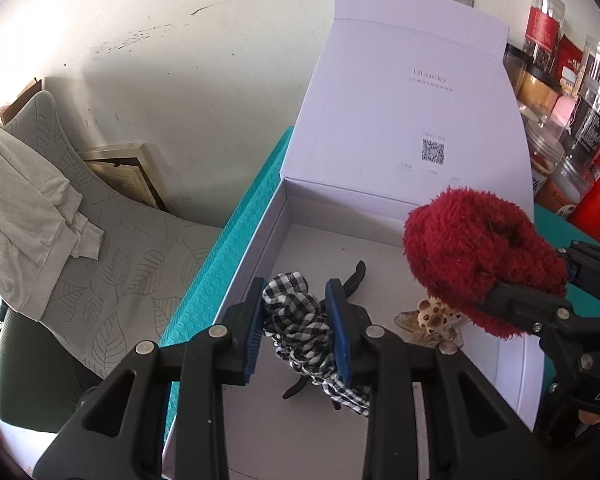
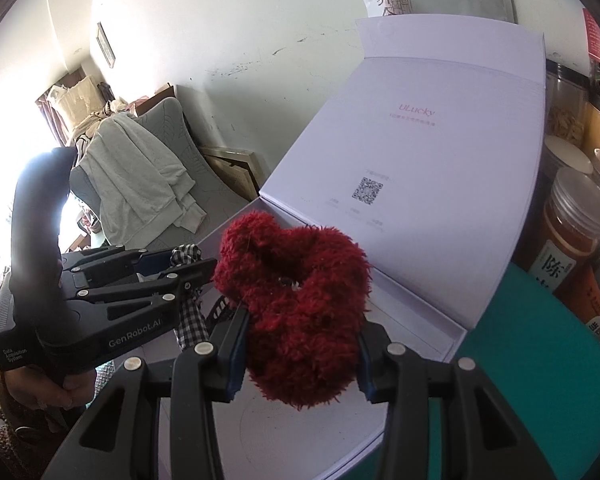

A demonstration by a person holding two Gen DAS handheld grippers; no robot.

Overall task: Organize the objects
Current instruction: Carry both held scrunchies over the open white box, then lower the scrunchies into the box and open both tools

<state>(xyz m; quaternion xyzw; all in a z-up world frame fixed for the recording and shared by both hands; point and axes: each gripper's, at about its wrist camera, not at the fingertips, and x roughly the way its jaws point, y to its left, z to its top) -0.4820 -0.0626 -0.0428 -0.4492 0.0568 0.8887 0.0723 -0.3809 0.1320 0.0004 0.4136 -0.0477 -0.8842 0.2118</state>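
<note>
My left gripper [image 1: 298,308] is shut on a black-and-white checked scrunchie [image 1: 296,320], held over the inside of an open white box [image 1: 276,232]. My right gripper [image 2: 300,344] is shut on a fluffy dark red scrunchie [image 2: 300,304], held above the box's right part; the red scrunchie also shows in the left wrist view [image 1: 480,260]. In the box lie a black hair claw [image 1: 354,276] and a pale spotted hair clip [image 1: 430,314]. The left gripper also shows in the right wrist view [image 2: 204,268].
The box lid [image 1: 412,112] stands open at the back. The box rests on a teal mat [image 1: 220,264]. Jars and packets [image 1: 572,112] crowd the right. A grey chair with a pale garment [image 1: 32,200] stands to the left, below the table edge.
</note>
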